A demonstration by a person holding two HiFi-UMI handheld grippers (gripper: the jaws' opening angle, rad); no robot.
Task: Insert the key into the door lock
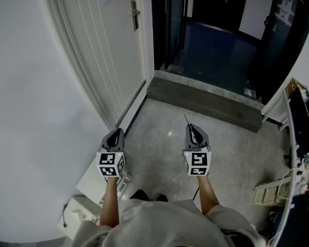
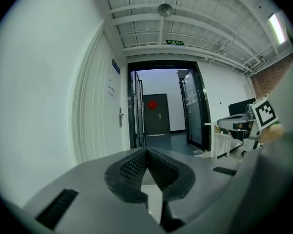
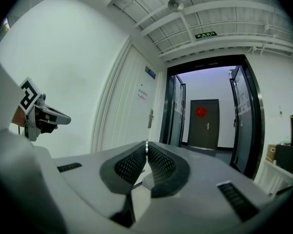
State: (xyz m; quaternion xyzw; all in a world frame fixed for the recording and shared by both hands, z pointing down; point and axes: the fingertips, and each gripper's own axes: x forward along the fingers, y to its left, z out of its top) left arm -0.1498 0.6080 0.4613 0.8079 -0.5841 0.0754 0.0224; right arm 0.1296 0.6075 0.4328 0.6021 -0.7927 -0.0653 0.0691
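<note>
Here, right hand-held gripper point(image 1: 192, 128) clamps the key point(image 1: 186, 119).

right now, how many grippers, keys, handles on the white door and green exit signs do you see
grippers: 2 (left gripper, right gripper)
key: 1, pinched in the right gripper
door handle: 1
green exit sign: 1
total: 5
</note>
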